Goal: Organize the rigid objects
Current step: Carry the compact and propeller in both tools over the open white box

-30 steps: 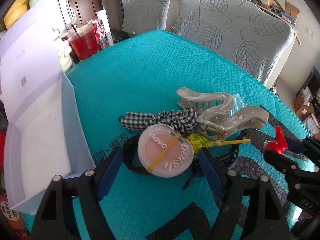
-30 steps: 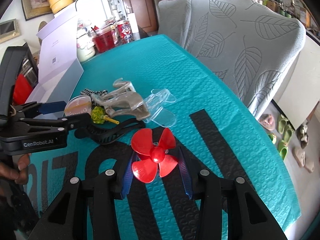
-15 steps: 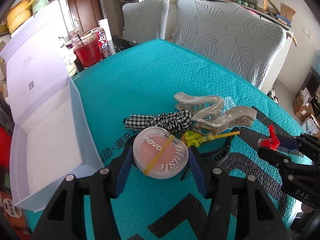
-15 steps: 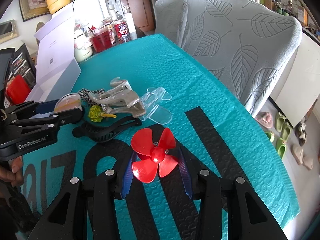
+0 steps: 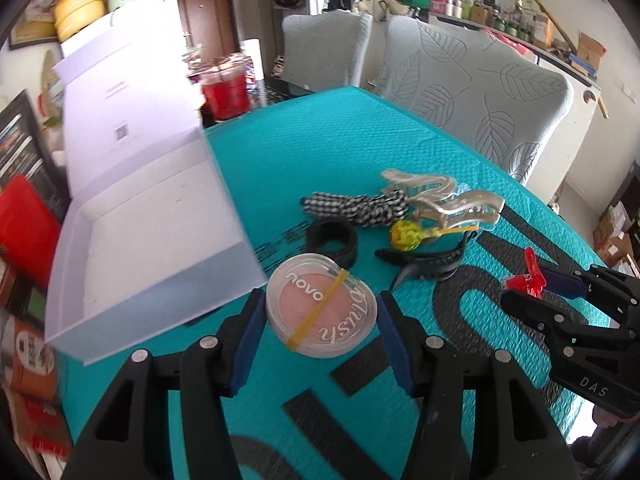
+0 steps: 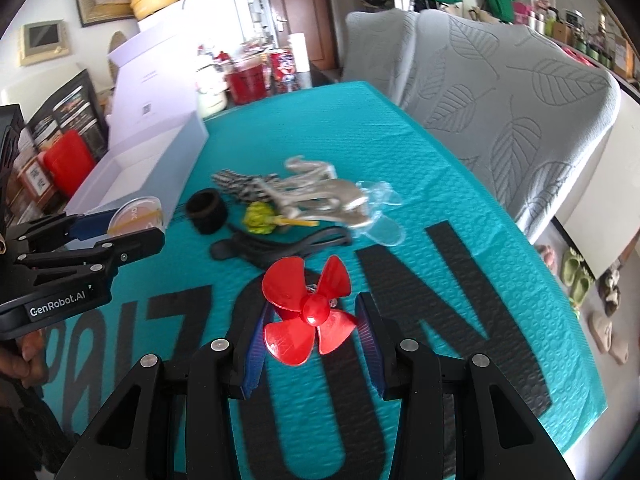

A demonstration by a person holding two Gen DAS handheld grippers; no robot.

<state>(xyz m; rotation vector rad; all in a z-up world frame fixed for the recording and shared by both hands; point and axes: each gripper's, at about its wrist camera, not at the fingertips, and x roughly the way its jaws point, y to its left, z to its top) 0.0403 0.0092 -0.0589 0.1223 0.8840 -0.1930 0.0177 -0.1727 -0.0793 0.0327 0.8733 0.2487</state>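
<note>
My left gripper (image 5: pixel 322 314) is shut on a round pink blush compact (image 5: pixel 320 310) with a yellow rubber band across its lid, lifted off the teal mat beside the open white box (image 5: pixel 152 216). My right gripper (image 6: pixel 310 322) is shut on a red plastic propeller (image 6: pixel 308 304), raised above the mat. From the right wrist view the left gripper (image 6: pixel 132 228) shows at the left with the compact (image 6: pixel 136 214) edge-on. Left on the mat are a black band (image 5: pixel 332 240), a checked scrunchie (image 5: pixel 352 206), a yellow lollipop (image 5: pixel 406 234), a beige hair claw (image 5: pixel 444 200) and a black clip (image 5: pixel 428 262).
The white box's lid (image 5: pixel 124 92) stands open behind it. A clear plastic piece (image 6: pixel 380 208) lies right of the hair claw. Two grey leaf-pattern chairs (image 5: pixel 472 92) line the table's far side. A red drink cup (image 5: pixel 226 94) and cans stand past the far corner.
The left gripper closed on the blush compact, lifted it off the black band and carried it toward the white box. The right gripper rose a little with the propeller.
</note>
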